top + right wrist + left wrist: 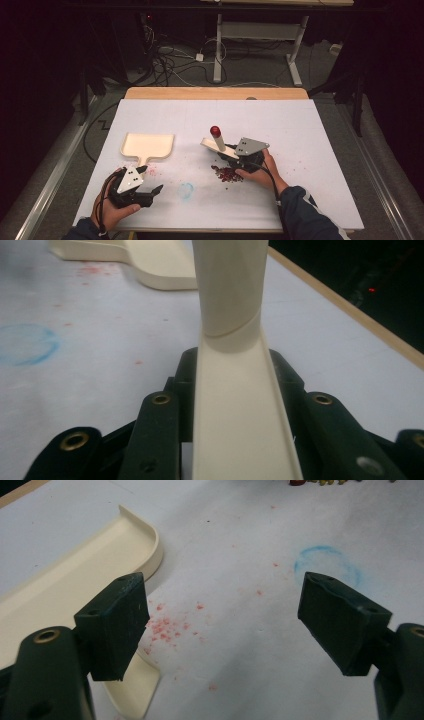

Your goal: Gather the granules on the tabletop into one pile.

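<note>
The right gripper point(234, 156) pinches a cream brush point(235, 390) by its flat, channelled blade; a round handle rises from it, ending in a dark red cap point(215, 131). The brush's long axis runs straight out from the jaws, tilting up and away from the person in the high view. Just below this gripper lies a heap of dark red crumbs point(226, 173). The left gripper point(150, 181) rests with jaws spread wide, nothing between them. The cream dustpan point(148, 145) lies just ahead of it, its handle point(135, 695) under the near jaw. Pink specks point(167, 627) and a blue ring mark point(327, 565) stain the white table point(300, 135) between the grippers.
</note>
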Demonstrator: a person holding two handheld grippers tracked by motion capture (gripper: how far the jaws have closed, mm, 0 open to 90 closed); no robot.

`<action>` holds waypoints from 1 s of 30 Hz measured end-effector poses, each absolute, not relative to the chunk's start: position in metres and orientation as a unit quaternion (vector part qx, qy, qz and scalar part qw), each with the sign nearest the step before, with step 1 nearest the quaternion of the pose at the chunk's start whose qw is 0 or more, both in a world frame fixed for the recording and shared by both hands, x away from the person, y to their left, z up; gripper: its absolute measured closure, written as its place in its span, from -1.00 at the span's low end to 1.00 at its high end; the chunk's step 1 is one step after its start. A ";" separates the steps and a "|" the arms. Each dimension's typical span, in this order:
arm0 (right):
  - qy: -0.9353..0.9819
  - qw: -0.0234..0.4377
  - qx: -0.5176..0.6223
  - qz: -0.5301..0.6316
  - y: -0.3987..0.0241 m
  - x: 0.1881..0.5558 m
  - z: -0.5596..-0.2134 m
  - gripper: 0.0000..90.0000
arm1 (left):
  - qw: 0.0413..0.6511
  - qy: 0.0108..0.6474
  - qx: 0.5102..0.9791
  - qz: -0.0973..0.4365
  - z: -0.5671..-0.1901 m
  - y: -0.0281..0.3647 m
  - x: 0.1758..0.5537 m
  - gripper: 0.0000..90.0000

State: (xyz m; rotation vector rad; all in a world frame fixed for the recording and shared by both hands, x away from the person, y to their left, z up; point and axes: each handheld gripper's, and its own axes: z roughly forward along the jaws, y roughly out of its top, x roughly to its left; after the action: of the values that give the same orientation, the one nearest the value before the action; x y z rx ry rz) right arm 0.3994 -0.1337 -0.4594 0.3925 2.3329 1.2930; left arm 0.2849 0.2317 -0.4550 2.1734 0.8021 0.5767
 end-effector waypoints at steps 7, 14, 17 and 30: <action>0.861 0.173 0.075 0.471 -0.144 0.385 -0.454 0.47 | 0.365 0.312 0.848 0.223 -0.456 0.231 0.285 -0.56; 0.859 0.180 0.076 0.474 -0.157 0.381 -0.450 0.49 | 0.365 0.310 0.849 0.222 -0.456 0.232 0.285 -0.56; 0.852 0.180 0.083 0.484 -0.161 0.381 -0.447 0.49 | 0.365 0.309 0.850 0.221 -0.456 0.232 0.285 -0.56; 0.820 0.173 0.097 0.536 -0.182 0.358 -0.409 0.49 | 0.367 0.309 0.849 0.223 -0.455 0.233 0.284 -0.56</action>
State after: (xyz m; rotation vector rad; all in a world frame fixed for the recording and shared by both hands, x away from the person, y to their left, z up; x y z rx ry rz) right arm 0.3578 -0.1819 -0.4091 0.2765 2.3280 1.5214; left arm 0.2840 0.2330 -0.4547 2.1811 0.7934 0.5725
